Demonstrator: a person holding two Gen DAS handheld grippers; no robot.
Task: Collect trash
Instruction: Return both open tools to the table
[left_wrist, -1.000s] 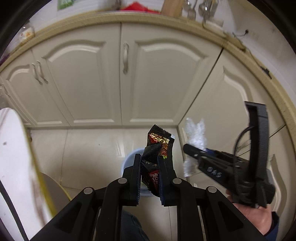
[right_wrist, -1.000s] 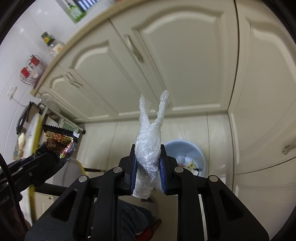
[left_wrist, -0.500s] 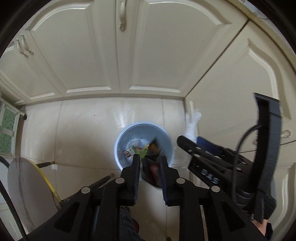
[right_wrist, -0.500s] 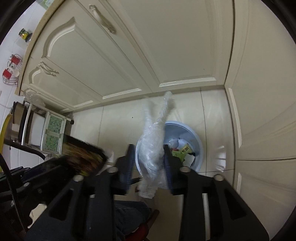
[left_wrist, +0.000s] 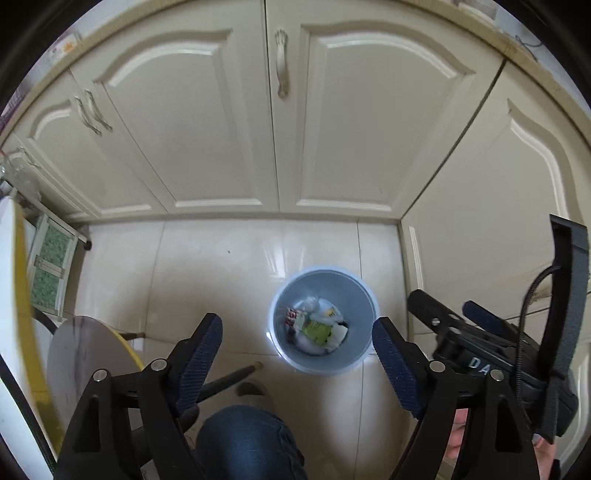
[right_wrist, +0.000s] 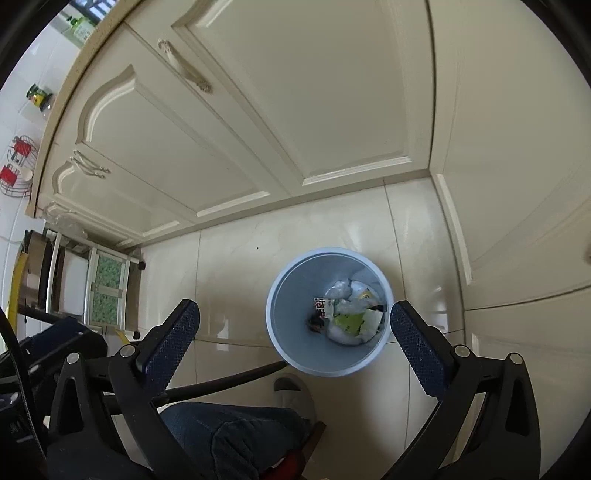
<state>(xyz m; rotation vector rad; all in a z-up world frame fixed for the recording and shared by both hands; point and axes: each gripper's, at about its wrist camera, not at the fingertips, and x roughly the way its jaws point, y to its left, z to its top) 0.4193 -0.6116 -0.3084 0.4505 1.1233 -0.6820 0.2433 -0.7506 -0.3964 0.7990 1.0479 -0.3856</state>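
Note:
A pale blue trash bin (left_wrist: 354, 295) stands on the tiled floor by the cabinet corner, with crumpled wrappers and plastic (left_wrist: 317, 326) at its bottom. My left gripper (left_wrist: 297, 360) hangs above its near rim. The jaws are opening and stand wide, with nothing between the pads. In the right wrist view the same bin (right_wrist: 295, 295) lies below my right gripper (right_wrist: 293, 341), whose jaws are also opening wide and hold nothing. Trash (right_wrist: 347, 317) lies inside, with a dark scrap (right_wrist: 316, 323) beside it. Each gripper shows at the edge of the other's view: the right gripper (left_wrist: 480, 343), the left gripper (right_wrist: 55, 343).
Cream cabinet doors (left_wrist: 351, 129) wall in the bin at the back and right. A person's knee in jeans (left_wrist: 243, 435) and a slippered foot (right_wrist: 291, 391) are just before the bin. A round stool (left_wrist: 85, 354) and a metal rack (left_wrist: 48, 273) stand at the left.
Both grippers sank toward the bin and opened. The dark snack wrapper left the left jaws and the clear plastic left the right jaws; both are gone from the jaws now.

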